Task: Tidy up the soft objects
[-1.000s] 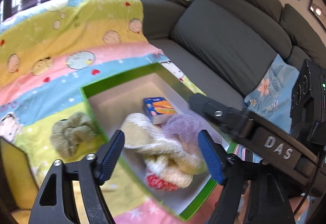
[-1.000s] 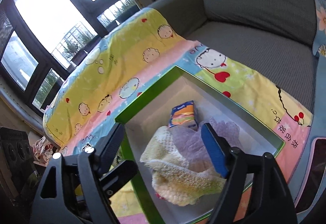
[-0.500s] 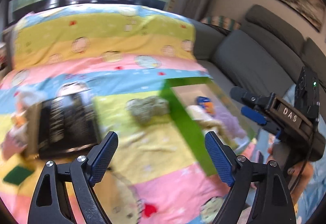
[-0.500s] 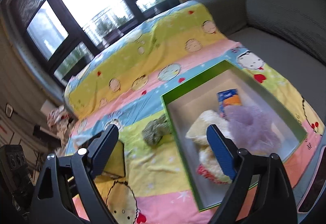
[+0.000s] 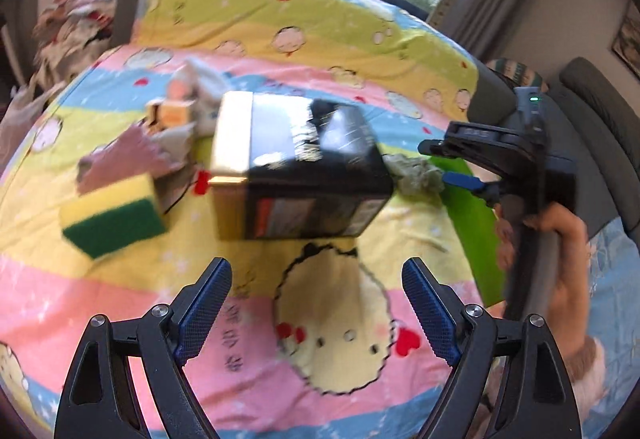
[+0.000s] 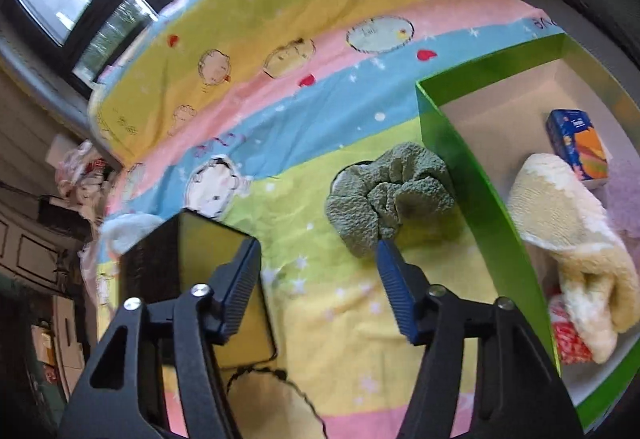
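The crumpled grey-green terry cloth point(image 6: 390, 199) lay on the striped cartoon-print bedsheet point(image 6: 320, 119), just beside the outer wall of the green-rimmed cardboard box point(image 6: 460, 175) that already held a cream fleece towel point(image 6: 568, 223), a lilac mesh puff point(image 6: 624, 195) and a small blue-and-orange tissue pack point(image 6: 578, 143). From the right gripper point(image 6: 316, 279) the cloth sat at about one o'clock, its nearest fold touching or just ahead of the right-hand blue pad; the jaws were closing with only bare sheet between them, so nothing was gripped. The bundle's long axis ran roughly nine to three, across the fingers' line. The left gripper point(image 5: 316, 303) stood wide and empty over the sheet, with the black-and-gold rectangular carton point(image 5: 296, 171) at twelve o'clock, a yellow-and-green scouring sponge point(image 5: 114, 215) at ten, and the cloth point(image 5: 416, 175) far off at two. The right hand looked plainly nearer, and probably needed a slight shift rightward to straddle the cloth.
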Motion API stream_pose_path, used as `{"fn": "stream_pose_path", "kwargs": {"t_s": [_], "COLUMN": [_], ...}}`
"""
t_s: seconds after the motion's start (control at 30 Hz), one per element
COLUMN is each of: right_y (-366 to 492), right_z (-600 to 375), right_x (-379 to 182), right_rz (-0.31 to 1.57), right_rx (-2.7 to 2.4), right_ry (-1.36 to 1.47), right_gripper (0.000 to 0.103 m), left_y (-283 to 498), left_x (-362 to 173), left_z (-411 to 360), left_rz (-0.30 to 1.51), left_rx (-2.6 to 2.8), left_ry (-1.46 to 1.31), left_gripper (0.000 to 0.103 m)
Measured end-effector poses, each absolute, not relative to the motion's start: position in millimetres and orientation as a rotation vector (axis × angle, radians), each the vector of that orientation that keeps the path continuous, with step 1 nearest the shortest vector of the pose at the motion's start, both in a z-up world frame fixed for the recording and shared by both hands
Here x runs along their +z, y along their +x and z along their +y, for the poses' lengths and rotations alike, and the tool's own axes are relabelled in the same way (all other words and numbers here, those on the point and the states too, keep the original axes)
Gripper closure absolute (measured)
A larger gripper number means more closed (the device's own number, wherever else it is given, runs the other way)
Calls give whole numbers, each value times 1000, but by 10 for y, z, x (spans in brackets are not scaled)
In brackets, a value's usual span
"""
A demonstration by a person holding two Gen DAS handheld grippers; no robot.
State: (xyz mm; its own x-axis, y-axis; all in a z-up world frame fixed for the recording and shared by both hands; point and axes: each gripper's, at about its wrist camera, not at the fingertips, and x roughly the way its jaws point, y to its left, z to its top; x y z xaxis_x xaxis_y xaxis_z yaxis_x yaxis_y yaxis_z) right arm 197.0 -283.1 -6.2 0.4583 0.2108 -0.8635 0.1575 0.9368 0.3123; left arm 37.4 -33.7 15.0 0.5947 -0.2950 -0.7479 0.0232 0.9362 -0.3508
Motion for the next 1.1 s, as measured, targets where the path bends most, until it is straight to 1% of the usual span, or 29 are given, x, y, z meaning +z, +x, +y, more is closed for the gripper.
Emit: {"fn": "stream_pose_path", "kwargs": {"t_s": [0.13,0.23,0.27,0.3,0.33,0.37,0.4,0.53,0.7,0.87,0.97,1.1], "right_y": [2196,2308,2343,2365,2376,2369,2346,2199,1718,1094,686,359], "right_z": [-2755,-2738,-2733,-2735,-2740,-2750,-2764,-2802,-2692,-2435,-2193,-1918], "right_x": [-306,-450,-510,-563,-607,-639,-632,-498,62,483,563,311], "right_rz": [1158,1175,1183,1193,1203,1201,1188,1154,1053,986,981,1068], "right_rx": [-32,-94,-98,-103,-110,-131,-139,-80,74,267,381,516], "right_ry": [322,266,253,240,228,204,185,241,247,208,140,95], "right_gripper": [51,56,63,74,79,90,92,94,94,93,93,93], "left_y": [298,259,248,240,227,216,203,166,111,47,4,-57], "left_x": [47,5,-3,3,6,10,19,18,-8,-50,-68,-107], "left_z": [-152,-80,-64,-55,-44,-34,-19,40,95,136,176,235], "left_rz": [936,947,950,951,950,948,944,943,953,968,971,981], "left_rx": [-159,-140,-134,-128,-124,-123,-124,-107,-93,-74,-65,-44], "left_ry": [-349,-357,-355,-353,-353,-354,-357,-361,-369,-372,-383,-395], "left_gripper": [16,16,16,16,16,16,16,16,16,16,16,16]}}
